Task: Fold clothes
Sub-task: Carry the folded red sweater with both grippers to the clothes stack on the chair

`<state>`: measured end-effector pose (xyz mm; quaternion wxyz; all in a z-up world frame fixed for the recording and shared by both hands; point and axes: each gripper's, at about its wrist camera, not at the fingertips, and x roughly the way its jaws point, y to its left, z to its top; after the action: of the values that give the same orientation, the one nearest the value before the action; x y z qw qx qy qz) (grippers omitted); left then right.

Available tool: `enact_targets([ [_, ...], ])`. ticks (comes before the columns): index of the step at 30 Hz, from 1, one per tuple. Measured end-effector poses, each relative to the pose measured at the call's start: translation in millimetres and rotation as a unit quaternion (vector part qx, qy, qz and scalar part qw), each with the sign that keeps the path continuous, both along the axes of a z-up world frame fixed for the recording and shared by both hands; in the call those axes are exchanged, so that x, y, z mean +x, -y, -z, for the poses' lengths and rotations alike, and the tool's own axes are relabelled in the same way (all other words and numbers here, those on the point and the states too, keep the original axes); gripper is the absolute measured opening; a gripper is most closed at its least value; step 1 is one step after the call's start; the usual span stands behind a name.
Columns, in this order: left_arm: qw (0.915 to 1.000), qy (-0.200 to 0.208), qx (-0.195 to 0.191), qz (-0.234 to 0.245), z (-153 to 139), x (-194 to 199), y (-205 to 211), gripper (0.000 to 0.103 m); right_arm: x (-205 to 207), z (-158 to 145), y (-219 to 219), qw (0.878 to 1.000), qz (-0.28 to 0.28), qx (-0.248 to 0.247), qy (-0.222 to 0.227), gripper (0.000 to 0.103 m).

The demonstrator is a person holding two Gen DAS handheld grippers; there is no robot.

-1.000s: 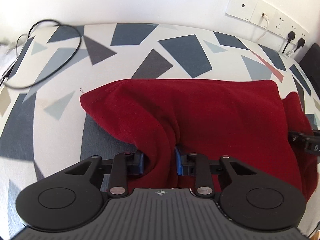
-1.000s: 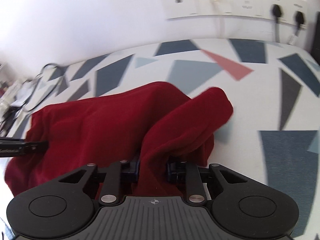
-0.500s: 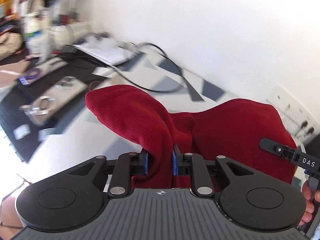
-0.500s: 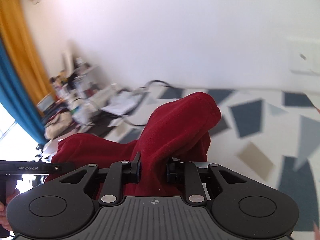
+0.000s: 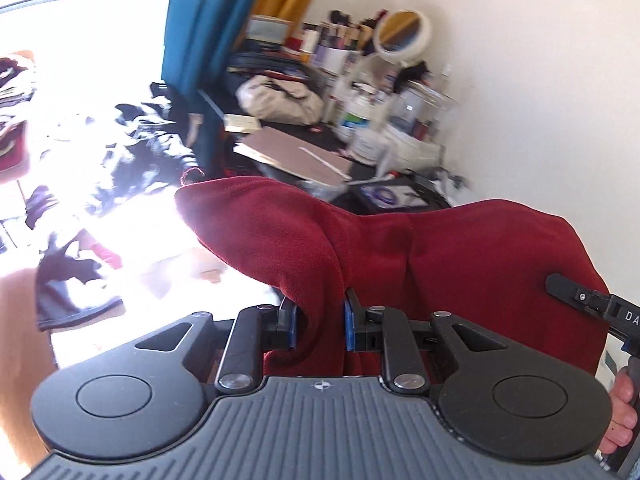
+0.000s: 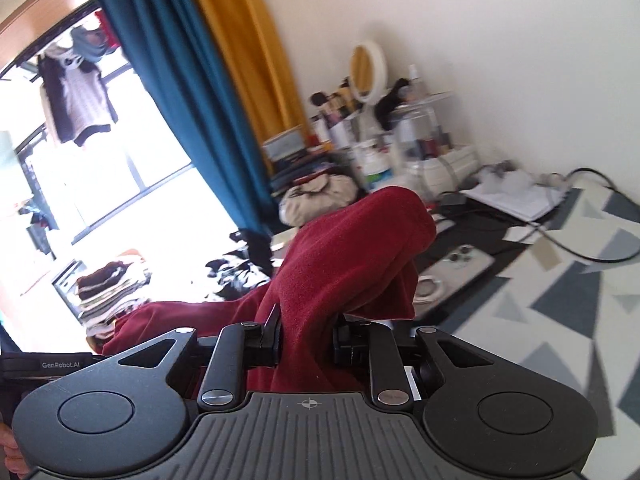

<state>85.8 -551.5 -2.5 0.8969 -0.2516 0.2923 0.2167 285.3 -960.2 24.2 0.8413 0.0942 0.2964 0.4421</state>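
A dark red fleece garment hangs in the air between my two grippers. My left gripper is shut on a bunched edge of it. My right gripper is shut on another bunched part of the same garment, which drapes over its fingers. In the left wrist view the right gripper's finger shows at the right edge beside the cloth. In the right wrist view the left gripper's body shows at the lower left.
A white table with a grey geometric pattern lies below right. A cluttered dark desk with bottles, papers and a round mirror stands by the wall. Blue and yellow curtains hang by a bright window. Cables lie on the table.
Both grippers have lifted the garment off the table and swung left, so the views now face the desk and window instead of the tabletop and wall sockets.
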Motion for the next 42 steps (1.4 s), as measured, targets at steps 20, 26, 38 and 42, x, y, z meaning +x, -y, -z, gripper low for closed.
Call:
enact_targets([
  [20,0.9448,-0.015,-0.026,-0.326,36.8,-142.0,-197.5,0.021,-57.1,0.4,-375.1,0.946,-0.322,-0.021,-0.010,0.019],
  [26,0.9192,-0.009,-0.031,-0.393,40.0,-179.7,-242.4,0.021,-73.9,-5.4,-475.6,0.922,-0.387,-0.019,-0.002,0.019],
  [38,0.9122,-0.025,-0.053,-0.406,60.3,-314.9,-419.2,0.021,-188.7,29.2,-689.3,0.919,-0.391,-0.053,-0.027,0.019],
  [42,0.9213,-0.048,-0.041,-0.384,43.2,-368.7,-493.6,0.021,-249.8,33.8,-766.5,0.924,-0.374,-0.068,-0.054,0.019],
])
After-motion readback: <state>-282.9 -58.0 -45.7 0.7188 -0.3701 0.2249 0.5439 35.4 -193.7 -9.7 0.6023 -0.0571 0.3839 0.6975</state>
